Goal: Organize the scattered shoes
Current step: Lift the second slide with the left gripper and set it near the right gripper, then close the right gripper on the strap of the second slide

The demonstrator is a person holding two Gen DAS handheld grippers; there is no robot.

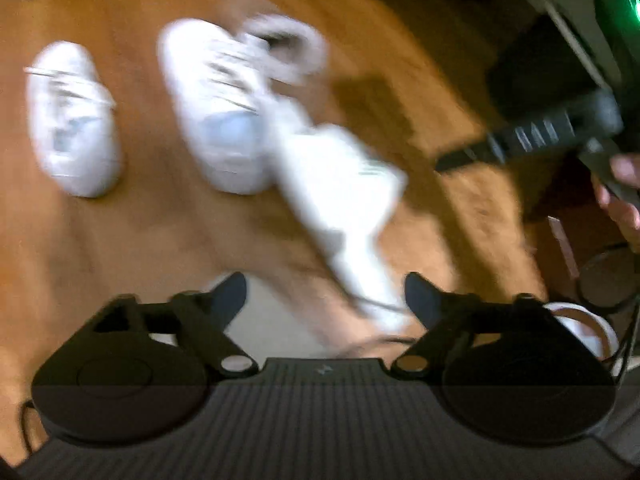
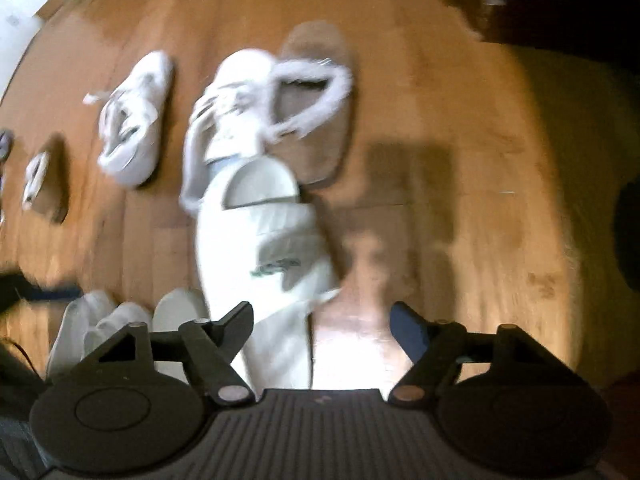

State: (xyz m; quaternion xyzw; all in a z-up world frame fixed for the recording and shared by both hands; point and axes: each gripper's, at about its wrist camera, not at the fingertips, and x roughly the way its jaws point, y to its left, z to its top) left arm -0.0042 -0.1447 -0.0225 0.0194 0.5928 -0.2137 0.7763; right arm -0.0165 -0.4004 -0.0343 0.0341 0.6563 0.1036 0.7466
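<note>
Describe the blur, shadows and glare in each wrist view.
Left wrist view: heavy motion blur smears the white sneakers and the white slide; a green light glares top right. Right wrist view: similar blur; a boxy shadow falls on the wooden floor, with bright glare near the right gripper; fisheye bending throughout.

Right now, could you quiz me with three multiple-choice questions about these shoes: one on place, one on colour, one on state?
1. Where does the fluffy-trimmed slipper lie?
A. On the wooden floor, against a white sneaker
B. On a shelf
C. Inside a box

2. What colour is the slide sandal?
A. Red
B. White
C. Black

3. How are the right gripper fingers?
A. Shut on a sneaker
B. Spread open, gripping nothing
C. Out of view

Answers: 1 A, the slipper rests on floorboards touching the sneaker. 2 B, it is white with a small green mark. 3 B, a wide gap separates both fingers.
</note>
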